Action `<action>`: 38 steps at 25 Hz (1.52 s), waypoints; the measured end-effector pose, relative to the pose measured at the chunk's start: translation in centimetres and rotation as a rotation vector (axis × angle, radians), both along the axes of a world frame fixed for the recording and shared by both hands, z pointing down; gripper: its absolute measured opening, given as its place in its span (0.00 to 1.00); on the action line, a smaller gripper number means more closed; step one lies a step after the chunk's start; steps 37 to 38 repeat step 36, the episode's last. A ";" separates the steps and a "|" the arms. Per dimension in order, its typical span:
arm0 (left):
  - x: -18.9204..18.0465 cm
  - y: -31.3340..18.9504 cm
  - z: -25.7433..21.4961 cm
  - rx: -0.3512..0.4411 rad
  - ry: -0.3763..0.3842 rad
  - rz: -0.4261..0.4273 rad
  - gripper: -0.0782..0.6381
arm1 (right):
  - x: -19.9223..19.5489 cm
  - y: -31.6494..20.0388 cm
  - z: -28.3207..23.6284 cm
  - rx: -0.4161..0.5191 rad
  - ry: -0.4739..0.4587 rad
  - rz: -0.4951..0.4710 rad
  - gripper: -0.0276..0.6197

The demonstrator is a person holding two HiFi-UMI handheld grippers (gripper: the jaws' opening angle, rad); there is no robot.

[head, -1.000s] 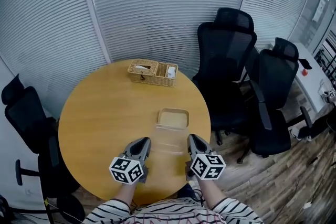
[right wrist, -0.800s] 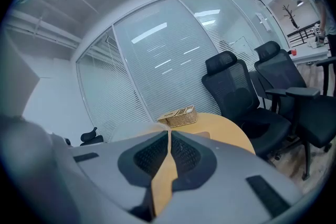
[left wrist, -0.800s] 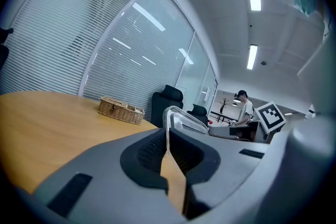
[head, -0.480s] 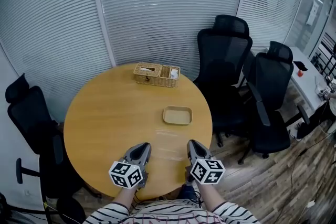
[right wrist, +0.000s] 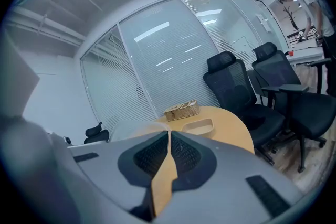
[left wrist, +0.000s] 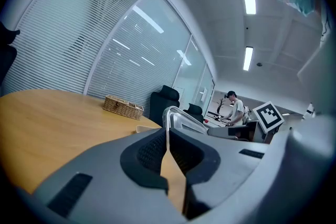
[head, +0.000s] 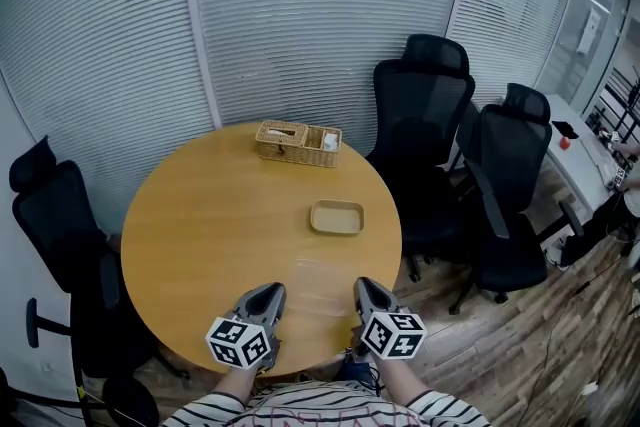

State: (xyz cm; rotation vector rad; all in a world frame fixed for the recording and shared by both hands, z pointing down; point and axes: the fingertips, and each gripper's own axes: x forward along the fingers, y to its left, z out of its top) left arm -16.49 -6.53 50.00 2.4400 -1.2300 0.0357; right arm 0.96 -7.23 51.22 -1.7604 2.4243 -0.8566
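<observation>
Left gripper and right gripper jaws pressed together, empty, nearest thing shallow beige tray, probably light, rigid, pinch its rim

Bright, even ceiling-strip light; sharp pictures, with strong fisheye bending at edges.

Smooth wooden table, woven wicker basket, matt tray.

We can read no words, numbers or brand names anywhere. The only printed marks are black-and-white square patterns on the cube of the left tool and on that of the right tool, low in the frame; they spell nothing.
</observation>
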 end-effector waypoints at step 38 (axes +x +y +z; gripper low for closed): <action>-3.2 -0.7 0.9 -0.017 0.017 -0.005 0.16 | -3.3 -1.3 0.6 -0.031 0.045 -0.026 0.10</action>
